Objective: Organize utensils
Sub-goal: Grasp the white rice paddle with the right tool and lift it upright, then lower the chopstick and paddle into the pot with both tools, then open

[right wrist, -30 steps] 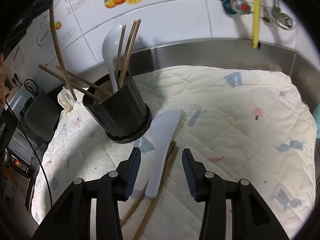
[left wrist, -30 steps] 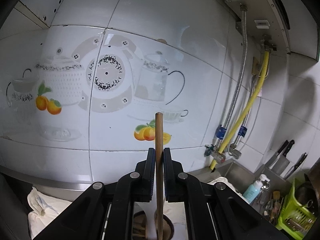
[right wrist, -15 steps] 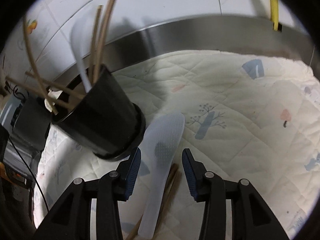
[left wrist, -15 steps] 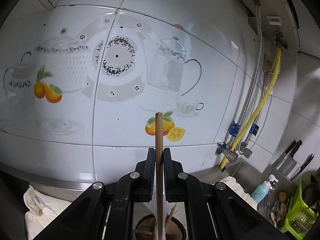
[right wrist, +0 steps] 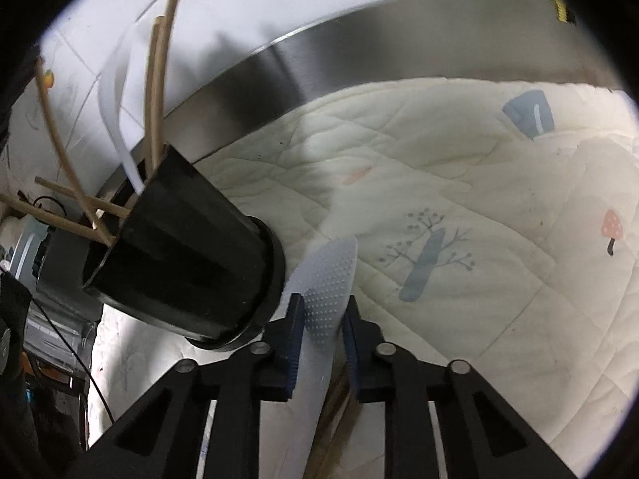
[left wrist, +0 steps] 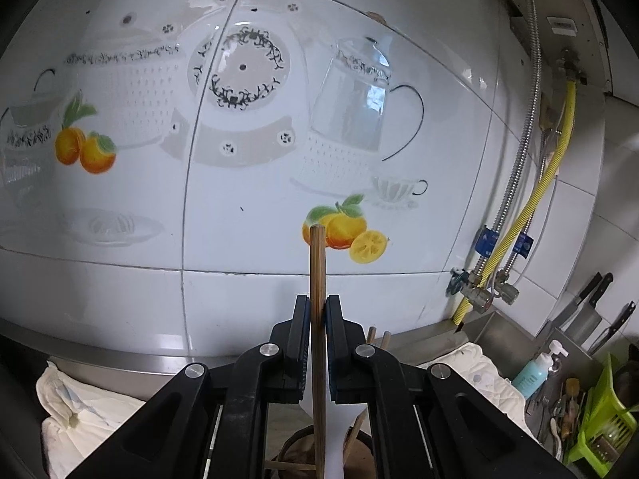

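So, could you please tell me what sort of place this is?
Most likely a home kitchen counter: glossy wall tiles printed with teapots and fruit, knives racked by a sink corner, and a black utensil holder of chopsticks.

A steel-edged worktop (right wrist: 359, 36) runs along the tiled wall, covered by a cream quilted mat (right wrist: 459, 183) on which stand a black utensil holder (right wrist: 187, 263), a white rice paddle (right wrist: 327, 279) and loose chopsticks (right wrist: 335, 403).
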`<move>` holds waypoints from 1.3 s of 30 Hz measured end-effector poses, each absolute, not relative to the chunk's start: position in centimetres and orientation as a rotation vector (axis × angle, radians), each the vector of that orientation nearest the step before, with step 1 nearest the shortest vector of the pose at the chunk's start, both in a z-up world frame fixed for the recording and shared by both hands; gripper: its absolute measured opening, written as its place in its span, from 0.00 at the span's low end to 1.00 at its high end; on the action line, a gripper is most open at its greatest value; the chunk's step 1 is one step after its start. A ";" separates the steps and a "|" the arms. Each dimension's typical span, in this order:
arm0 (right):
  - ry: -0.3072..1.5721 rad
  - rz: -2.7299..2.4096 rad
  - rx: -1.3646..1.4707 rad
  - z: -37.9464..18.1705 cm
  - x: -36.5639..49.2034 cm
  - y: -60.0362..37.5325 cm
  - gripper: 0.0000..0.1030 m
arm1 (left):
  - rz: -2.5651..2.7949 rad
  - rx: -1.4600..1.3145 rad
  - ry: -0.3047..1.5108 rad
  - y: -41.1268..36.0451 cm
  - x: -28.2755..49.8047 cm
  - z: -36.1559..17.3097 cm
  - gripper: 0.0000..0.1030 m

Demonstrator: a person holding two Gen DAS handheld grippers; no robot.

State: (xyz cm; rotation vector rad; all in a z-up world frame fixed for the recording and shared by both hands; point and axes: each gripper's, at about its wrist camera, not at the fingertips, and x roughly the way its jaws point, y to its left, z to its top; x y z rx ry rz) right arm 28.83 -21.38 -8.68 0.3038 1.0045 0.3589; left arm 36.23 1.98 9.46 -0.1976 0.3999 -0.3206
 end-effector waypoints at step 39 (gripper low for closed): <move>0.469 0.310 0.223 6.8 26.7 -18.5 0.06 | -0.304 -0.183 0.526 2.9 34.3 6.6 0.35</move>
